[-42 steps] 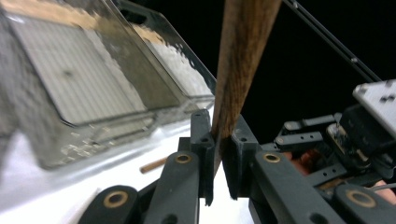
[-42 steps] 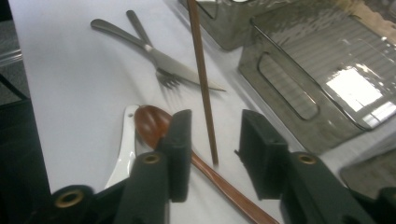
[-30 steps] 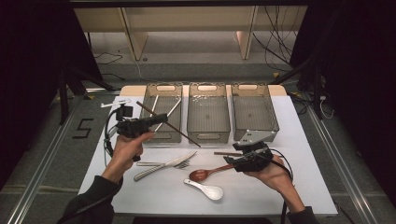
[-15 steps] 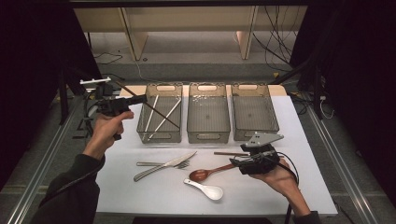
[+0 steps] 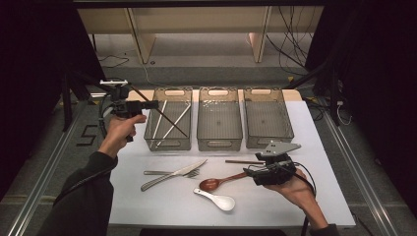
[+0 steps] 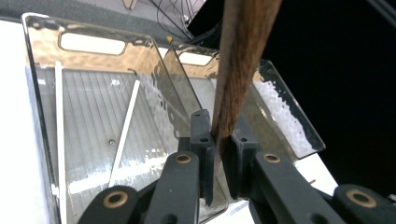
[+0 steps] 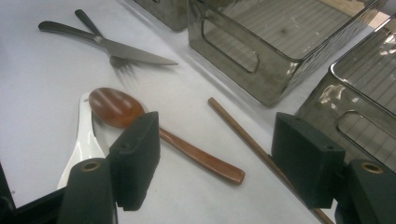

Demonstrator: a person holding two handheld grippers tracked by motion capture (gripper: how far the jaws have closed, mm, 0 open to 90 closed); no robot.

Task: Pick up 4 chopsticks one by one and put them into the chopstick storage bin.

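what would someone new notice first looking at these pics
First, the left tongs, shut on a dark brown wooden chopstick held slanting over the left smoky clear plastic bin, where two white chopsticks already lie. Next, the cutlery on the white table: a steel knife crossing a fork, a reddish-brown wooden spoon and a white ceramic spoon. The right tongs, jaws just opening, straddle a second brown chopstick.

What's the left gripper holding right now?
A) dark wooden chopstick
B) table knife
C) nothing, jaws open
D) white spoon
A: in the left gripper view the left gripper has its jaws shut on a dark wooden chopstick, above the leftmost bin; the high view shows the stick slanting over that bin.
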